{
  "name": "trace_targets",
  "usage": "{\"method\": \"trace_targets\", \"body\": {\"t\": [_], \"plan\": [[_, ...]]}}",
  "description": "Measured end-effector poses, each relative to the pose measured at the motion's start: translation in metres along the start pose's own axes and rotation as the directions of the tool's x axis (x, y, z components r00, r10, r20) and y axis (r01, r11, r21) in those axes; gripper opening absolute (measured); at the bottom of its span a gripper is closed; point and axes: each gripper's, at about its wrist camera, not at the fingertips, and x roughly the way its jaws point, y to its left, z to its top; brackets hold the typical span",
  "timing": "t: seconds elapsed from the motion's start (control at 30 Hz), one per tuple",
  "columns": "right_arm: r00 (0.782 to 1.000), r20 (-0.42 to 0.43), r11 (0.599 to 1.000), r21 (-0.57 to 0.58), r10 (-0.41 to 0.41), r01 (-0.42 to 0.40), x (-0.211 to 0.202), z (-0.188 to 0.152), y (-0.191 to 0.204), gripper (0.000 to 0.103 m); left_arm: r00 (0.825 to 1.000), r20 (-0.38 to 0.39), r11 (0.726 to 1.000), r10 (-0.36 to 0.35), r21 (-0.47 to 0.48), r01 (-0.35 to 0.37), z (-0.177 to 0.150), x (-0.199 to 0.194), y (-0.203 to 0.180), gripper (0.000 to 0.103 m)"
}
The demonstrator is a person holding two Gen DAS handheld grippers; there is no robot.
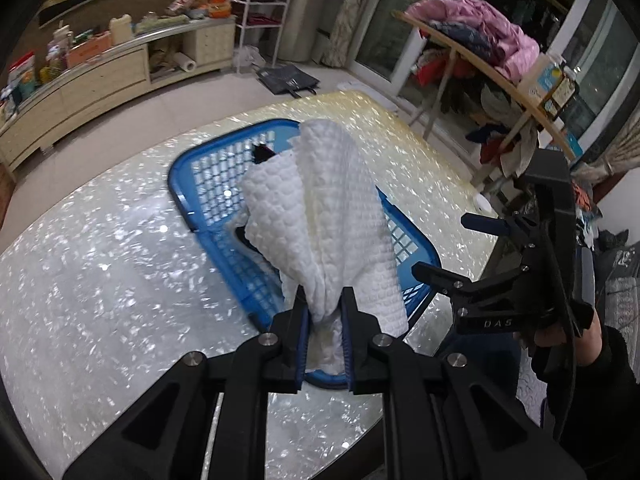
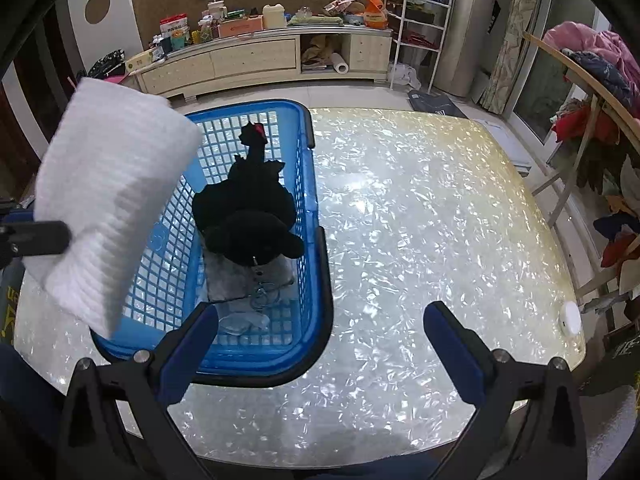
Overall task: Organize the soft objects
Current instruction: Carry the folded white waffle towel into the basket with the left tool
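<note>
My left gripper (image 1: 325, 300) is shut on a white quilted cloth (image 1: 320, 208) and holds it up over the blue plastic basket (image 1: 192, 172). The cloth also shows at the left of the right wrist view (image 2: 112, 200), hanging above the basket's (image 2: 316, 216) left side. A black plush toy (image 2: 248, 208) lies in the basket on a grey cloth (image 2: 228, 284). My right gripper (image 2: 320, 332) is open and empty, above the basket's near right corner. It also shows from the side in the left wrist view (image 1: 452, 246).
The basket stands on a shiny white pearl-pattern table (image 2: 420, 220). A small white round object (image 2: 570, 318) sits near the table's right edge. A wooden rack with clothes (image 1: 480, 40) stands right of the table. A long low cabinet (image 2: 260, 56) runs along the back wall.
</note>
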Motion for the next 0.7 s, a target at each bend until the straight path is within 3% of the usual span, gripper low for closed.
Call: {"method": "trace_targets", "body": {"t": [0.4,0.7], "plan": [[1.000,-0.005,0.997,0.074,0.019,-0.018,0.014,-0.001,-0.020,0.103,0.992,-0.127,0.995,0.005,0.099,0.007,0.023,0.073,-0.016,0.013],[1.000,-0.018,0.998,0.065,0.025,-0.024,0.022,0.002,-0.016,0.103,0.982,-0.185,0.990,0.041,0.137,-0.015,0.031,0.107,-0.004,0.014]]}}
